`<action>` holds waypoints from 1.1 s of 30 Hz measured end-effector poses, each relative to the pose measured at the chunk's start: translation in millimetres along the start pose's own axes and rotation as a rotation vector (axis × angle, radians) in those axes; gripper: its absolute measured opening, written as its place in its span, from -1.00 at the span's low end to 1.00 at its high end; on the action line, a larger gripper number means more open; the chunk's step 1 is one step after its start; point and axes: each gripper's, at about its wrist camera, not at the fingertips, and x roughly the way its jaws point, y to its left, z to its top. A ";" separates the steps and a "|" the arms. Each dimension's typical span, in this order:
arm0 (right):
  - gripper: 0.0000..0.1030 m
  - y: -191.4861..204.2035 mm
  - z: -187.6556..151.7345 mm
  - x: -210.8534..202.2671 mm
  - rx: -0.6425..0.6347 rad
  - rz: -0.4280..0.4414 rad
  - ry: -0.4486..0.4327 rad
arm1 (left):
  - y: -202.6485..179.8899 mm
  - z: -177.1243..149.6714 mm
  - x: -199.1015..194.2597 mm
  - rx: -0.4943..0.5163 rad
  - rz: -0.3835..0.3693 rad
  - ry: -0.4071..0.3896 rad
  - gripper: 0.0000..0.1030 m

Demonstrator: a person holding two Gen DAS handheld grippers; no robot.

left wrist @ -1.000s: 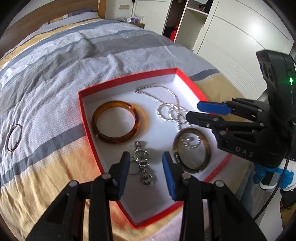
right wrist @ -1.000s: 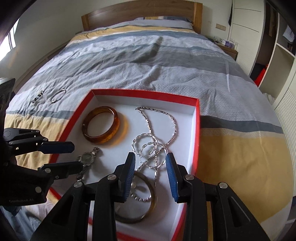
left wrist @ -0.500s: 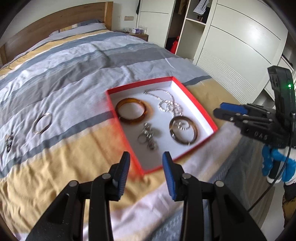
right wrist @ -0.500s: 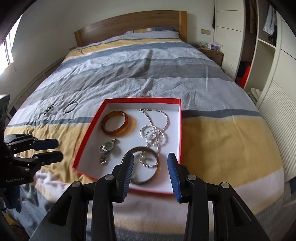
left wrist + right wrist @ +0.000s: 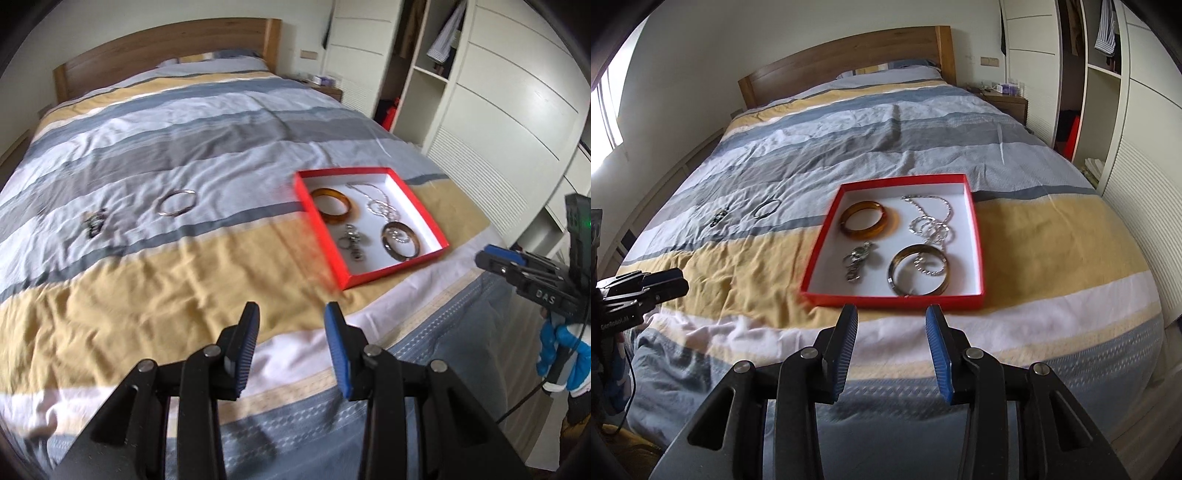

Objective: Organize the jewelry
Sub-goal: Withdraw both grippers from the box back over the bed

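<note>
A red box [image 5: 976, 229] with a white inside lies on the bed; it also shows in the left wrist view [image 5: 421, 206]. In it lie an amber bangle [image 5: 866, 222], a silver necklace [image 5: 931, 225], a dark metal bangle [image 5: 919, 270] and a small silver piece [image 5: 857, 260]. A thin silver bangle [image 5: 176, 202] and a small dark piece [image 5: 94, 225] lie loose on the bedspread to the left. My left gripper [image 5: 291, 325] is open and empty, back from the box. My right gripper [image 5: 891, 325] is open and empty, just in front of the box.
The striped bedspread [image 5: 147, 280] covers a large bed with a wooden headboard [image 5: 846, 62]. White wardrobes [image 5: 498, 96] stand on the right. A bedside table [image 5: 1004, 98] stands at the far right of the bed.
Both grippers have pulled back and up from over the box. The box and its jewelry now look small and far. The loose bangle and dark piece have come into view.
</note>
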 end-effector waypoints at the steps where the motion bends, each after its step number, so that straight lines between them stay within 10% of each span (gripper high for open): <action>1: -0.26 5.7 -1.0 -4.6 -0.006 0.001 -0.004 | 5.3 -3.2 -6.0 -0.015 0.009 -0.010 -0.33; 27: -0.12 117.2 -3.8 -48.9 -0.196 0.065 -0.026 | 116.6 -74.9 -87.2 -0.290 0.151 -0.115 -0.29; 33: -0.09 135.3 -1.3 -39.6 -0.230 0.083 -0.004 | 136.9 -89.7 -81.1 -0.326 0.184 -0.099 -0.02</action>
